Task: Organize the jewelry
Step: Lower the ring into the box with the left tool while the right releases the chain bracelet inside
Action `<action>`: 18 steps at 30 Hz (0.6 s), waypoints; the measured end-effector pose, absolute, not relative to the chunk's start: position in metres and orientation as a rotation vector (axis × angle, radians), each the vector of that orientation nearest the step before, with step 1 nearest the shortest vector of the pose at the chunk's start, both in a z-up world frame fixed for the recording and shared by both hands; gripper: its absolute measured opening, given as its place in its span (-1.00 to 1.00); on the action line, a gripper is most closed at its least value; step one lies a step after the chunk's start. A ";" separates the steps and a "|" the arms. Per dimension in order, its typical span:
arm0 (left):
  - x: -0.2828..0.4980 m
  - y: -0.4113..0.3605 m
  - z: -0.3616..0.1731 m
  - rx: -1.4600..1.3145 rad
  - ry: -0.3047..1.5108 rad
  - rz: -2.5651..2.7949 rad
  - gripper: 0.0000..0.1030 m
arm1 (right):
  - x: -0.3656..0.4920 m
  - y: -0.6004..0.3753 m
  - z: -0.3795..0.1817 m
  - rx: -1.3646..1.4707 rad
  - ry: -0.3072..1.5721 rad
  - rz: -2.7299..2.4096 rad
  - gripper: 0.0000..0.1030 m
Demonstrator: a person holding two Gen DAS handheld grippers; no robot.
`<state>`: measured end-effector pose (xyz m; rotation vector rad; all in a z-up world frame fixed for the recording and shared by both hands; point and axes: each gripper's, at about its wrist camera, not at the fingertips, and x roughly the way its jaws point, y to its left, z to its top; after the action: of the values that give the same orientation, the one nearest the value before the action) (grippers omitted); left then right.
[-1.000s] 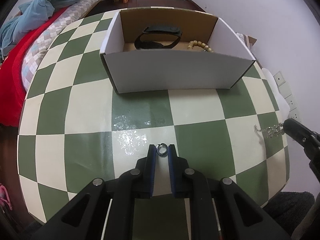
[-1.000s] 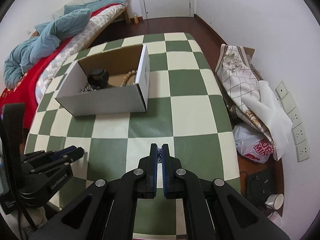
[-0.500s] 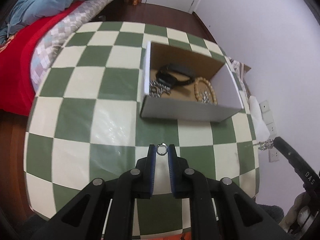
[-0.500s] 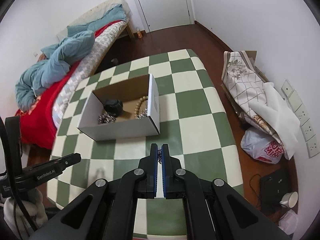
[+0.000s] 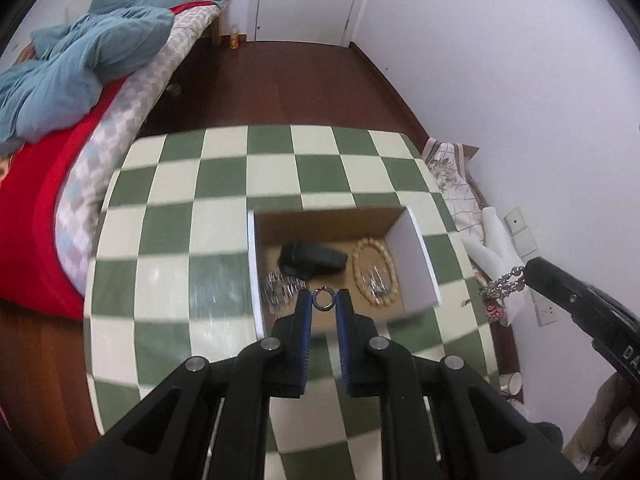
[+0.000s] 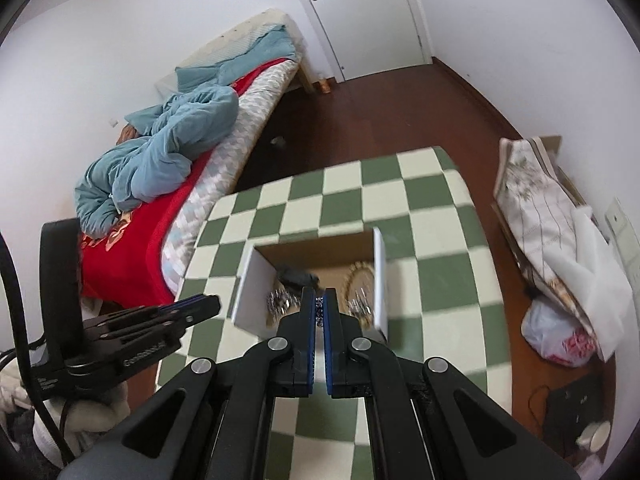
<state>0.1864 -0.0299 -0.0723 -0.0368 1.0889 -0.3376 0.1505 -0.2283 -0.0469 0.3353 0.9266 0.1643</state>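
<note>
My left gripper (image 5: 323,300) is shut on a small silver ring (image 5: 323,299) and holds it high above the near part of the open cardboard box (image 5: 416,256). The box holds a black band (image 5: 312,258), a beaded bracelet (image 5: 374,276) and a pile of silver chain (image 5: 280,292). My right gripper (image 6: 319,307) is shut on a silver chain (image 6: 319,312); from the left wrist view the chain (image 5: 502,283) dangles from its tip, right of the box. The box (image 6: 250,280) sits below the right gripper too.
The box stands on a green and cream chequered table (image 5: 168,236). A bed with red cover and blue quilt (image 5: 80,60) is to the left. Bags and cloth (image 6: 560,240) lie against the right wall. Dark wood floor (image 5: 280,88) lies beyond the table.
Both grippers have risen well above the table and moved over the box, each still holding its piece. The box now appears from above.
</note>
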 end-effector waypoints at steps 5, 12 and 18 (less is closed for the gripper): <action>0.220 -0.033 -0.084 -0.013 1.127 -0.317 -0.82 | 0.197 -0.217 -0.055 0.307 0.971 0.172 -0.94; 0.242 -0.030 -0.105 0.004 1.160 -0.276 -0.81 | 0.236 -0.201 -0.100 0.228 1.073 0.132 -0.93; 0.243 -0.030 -0.114 0.016 1.176 -0.239 -0.77 | 0.244 -0.200 -0.134 0.193 1.158 0.093 -0.92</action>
<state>0.2430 -0.0298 -0.1143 0.0159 1.1757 -0.2394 0.2441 -0.1999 -0.1342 0.1934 1.1582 0.0931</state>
